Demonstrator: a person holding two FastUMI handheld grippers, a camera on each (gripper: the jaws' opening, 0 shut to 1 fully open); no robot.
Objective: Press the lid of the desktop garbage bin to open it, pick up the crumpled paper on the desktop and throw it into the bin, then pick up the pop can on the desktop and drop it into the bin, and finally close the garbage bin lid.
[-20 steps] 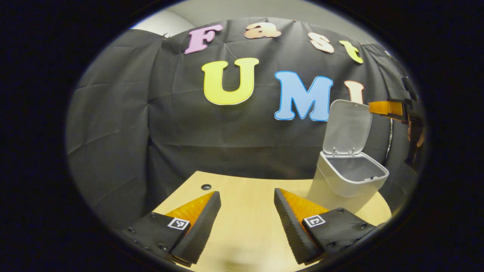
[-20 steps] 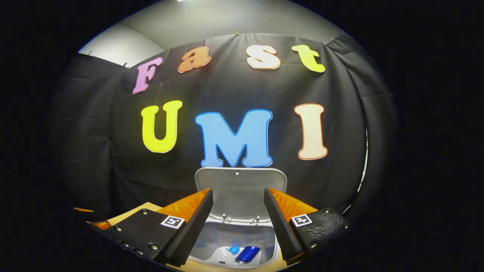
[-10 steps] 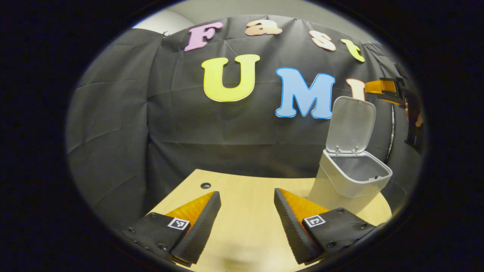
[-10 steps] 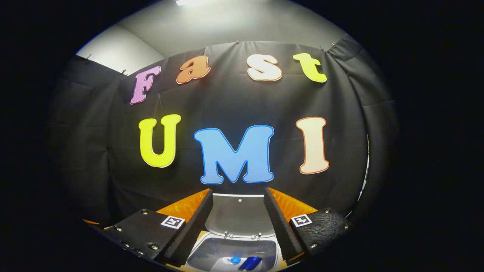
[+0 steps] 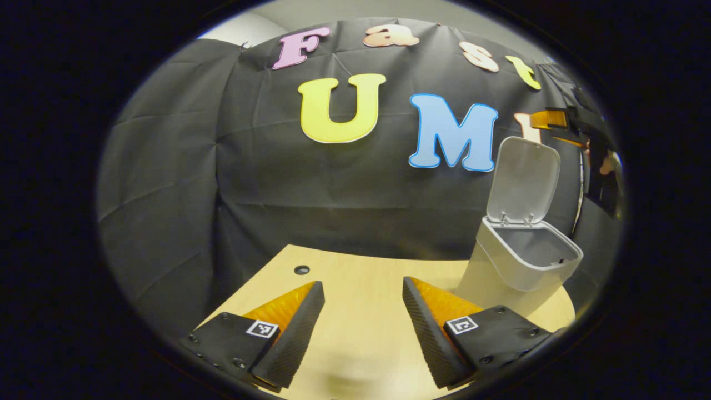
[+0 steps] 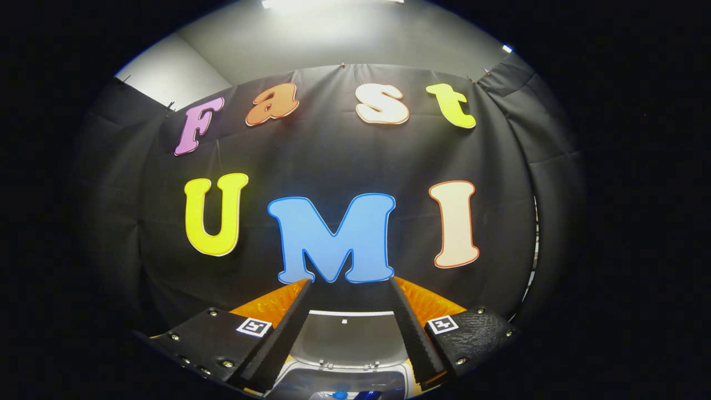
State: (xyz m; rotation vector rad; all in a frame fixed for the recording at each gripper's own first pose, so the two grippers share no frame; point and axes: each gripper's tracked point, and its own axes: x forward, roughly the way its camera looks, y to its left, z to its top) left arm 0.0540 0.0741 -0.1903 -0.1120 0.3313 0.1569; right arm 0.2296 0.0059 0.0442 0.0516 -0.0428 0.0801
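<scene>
pale grey bin with lighter grey lid, light wood-grain surface with small dark hole, black creased cloth wall, blue scraps of can and paper, grey upper wall

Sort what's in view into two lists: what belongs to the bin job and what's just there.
Part of the job:
bin, open
lid, standing upright
blue can, in the bin
right gripper, open above the lid
left gripper, open over the table

Just there:
table
hole in the table
</scene>
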